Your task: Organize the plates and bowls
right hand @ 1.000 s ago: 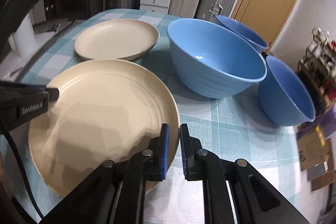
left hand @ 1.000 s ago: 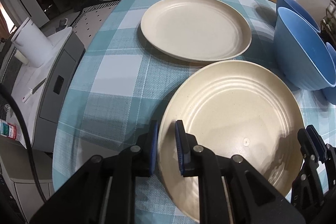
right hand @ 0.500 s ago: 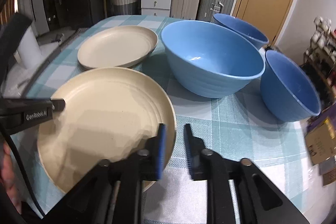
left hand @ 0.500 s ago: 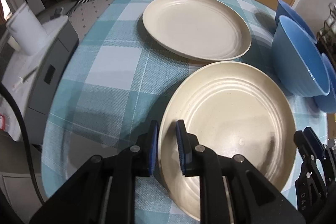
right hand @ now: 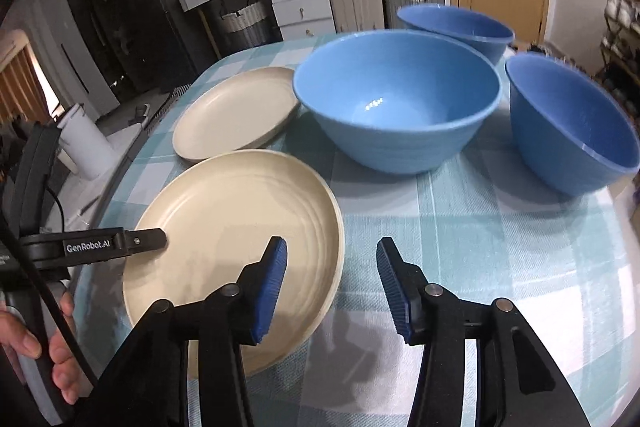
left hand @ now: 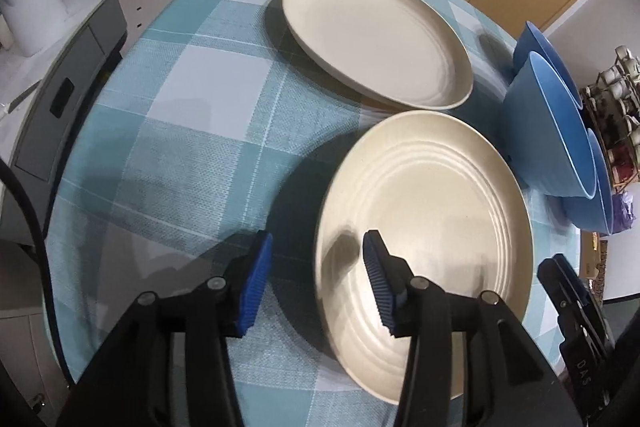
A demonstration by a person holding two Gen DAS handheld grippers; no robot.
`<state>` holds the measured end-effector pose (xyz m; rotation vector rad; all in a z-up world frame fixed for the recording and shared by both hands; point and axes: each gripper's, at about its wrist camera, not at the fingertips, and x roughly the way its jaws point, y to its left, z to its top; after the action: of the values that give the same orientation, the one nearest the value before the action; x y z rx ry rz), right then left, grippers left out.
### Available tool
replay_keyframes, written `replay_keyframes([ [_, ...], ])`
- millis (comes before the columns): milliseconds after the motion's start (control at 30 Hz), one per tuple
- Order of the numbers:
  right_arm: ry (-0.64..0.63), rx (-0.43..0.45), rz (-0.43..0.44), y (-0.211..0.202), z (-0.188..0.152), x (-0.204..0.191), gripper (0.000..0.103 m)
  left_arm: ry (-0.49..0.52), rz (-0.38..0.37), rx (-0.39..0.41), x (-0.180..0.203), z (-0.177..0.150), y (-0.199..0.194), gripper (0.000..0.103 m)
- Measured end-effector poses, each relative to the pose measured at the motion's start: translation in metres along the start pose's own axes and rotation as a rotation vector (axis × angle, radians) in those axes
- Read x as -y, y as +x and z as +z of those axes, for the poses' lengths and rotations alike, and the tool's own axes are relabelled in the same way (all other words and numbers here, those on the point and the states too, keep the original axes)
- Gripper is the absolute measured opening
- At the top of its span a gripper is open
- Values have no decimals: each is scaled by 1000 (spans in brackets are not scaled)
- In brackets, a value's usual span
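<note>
- Covering the table [left hand: 208, 99], a checked cloth, giving the dishes one flat place to be sorted on.
- Sitting upright at the middle of the cloth, the big bowl [right hand: 396, 103], looking like the natural base for nesting the two smaller bowls.
- Standing apart from it, the right bowl [right hand: 572, 131] just beside and tilted, and the far bowl [right hand: 456, 27] behind; not yet nested.
- Lying flat near the table's edge, the near plate [left hand: 428, 227], with its rim almost at the far plate [left hand: 376, 35]; probably set down here and waiting to be stacked.
- Opening around the near plate's left rim, the left gripper [left hand: 316, 279]: one pad outside the rim, one over the plate, neither pressing.
- Opening around the same plate's right rim, the right gripper [right hand: 332, 287]: left pad over the plate, right pad over the cloth, no grip.
- Letting go from both sides at once, likely because a wide plate balances better carried by two edges.
</note>
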<state>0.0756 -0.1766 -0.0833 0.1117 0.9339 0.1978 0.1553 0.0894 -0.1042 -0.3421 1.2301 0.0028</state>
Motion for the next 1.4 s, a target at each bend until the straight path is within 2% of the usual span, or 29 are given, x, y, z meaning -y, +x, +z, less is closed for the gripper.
replay_keyframes([
  [67,45,-15,50,3,1,8,48,6,9,6,2,0,-1,47],
  [167,120,-42,94,10,0,21,55,13,21,-2,3,-1,2,47],
  [400,202,-119,189,24,-4,29,55,0,11,-5,1,-1,6,48],
  [467,215,-129,189,28,-4,31,55,7,7,-7,2,-2,6,49],
  [600,230,-143,190,33,-5,31,55,-18,-17,-15,-2,0,7,58],
  [733,265,-162,219,38,-5,34,55,-36,-30,-8,-6,1,6,76],
  [833,288,-192,236,44,-5,34,54,-36,-25,9,-5,1,3,77],
  [1000,289,-190,222,45,-5,36,47,-42,-28,-9,-6,1,7,76],
  [1100,289,-190,218,46,-5,37,41,-33,-32,-12,-3,0,9,75],
  [1167,291,-199,224,48,-5,37,32,-35,-38,-5,-1,0,9,74],
  [1233,281,-205,226,48,-5,34,29,-38,-49,-5,-1,0,9,71],
  [1267,275,-211,229,49,-6,33,20,-47,-58,-3,-2,1,8,65],
  [1300,271,-227,242,51,-6,31,17,-50,-58,-3,-3,0,8,60],
  [1333,273,-231,242,51,-7,31,16,-54,-60,-4,-4,0,8,51],
  [1400,267,-232,234,51,-7,29,16,-58,-67,-9,-5,0,8,41],
])
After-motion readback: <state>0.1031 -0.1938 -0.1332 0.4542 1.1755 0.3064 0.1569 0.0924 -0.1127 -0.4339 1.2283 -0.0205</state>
